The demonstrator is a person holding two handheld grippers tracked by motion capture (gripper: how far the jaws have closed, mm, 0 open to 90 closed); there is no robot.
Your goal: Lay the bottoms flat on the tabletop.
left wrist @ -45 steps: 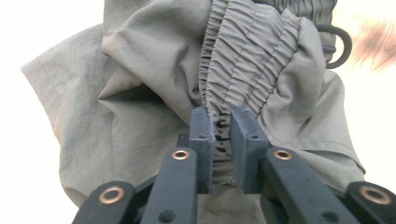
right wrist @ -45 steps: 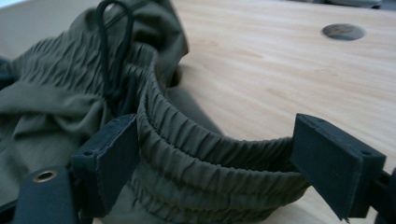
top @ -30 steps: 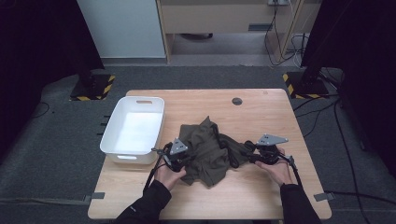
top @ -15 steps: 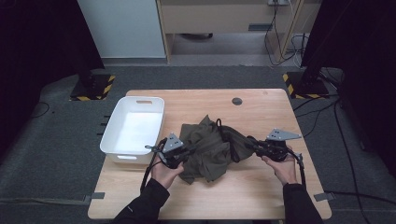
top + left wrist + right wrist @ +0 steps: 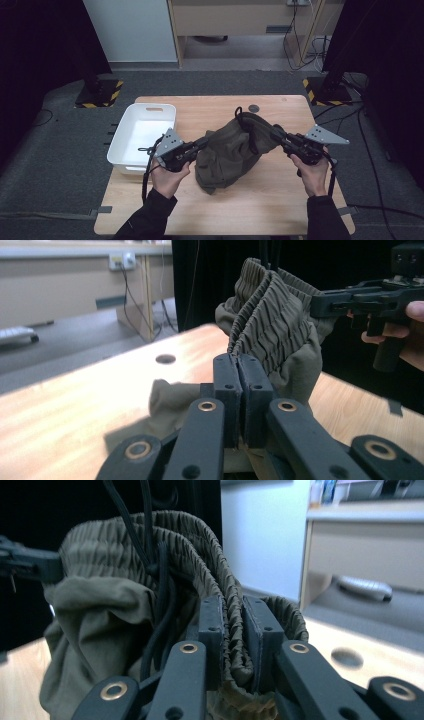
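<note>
Both grippers are clamped on the ribbed waistband of the olive shorts [image 5: 227, 155]: the left gripper [image 5: 204, 143] at its left end, the right gripper [image 5: 274, 134] at its right. The waistband hangs lifted above mid-table, the lower cloth probably on the wood; spreading, folding or binning in the white tub [image 5: 120, 145] remains.

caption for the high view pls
Two hand-held grippers, left gripper and right gripper, lift olive shorts by the waistband.
</note>
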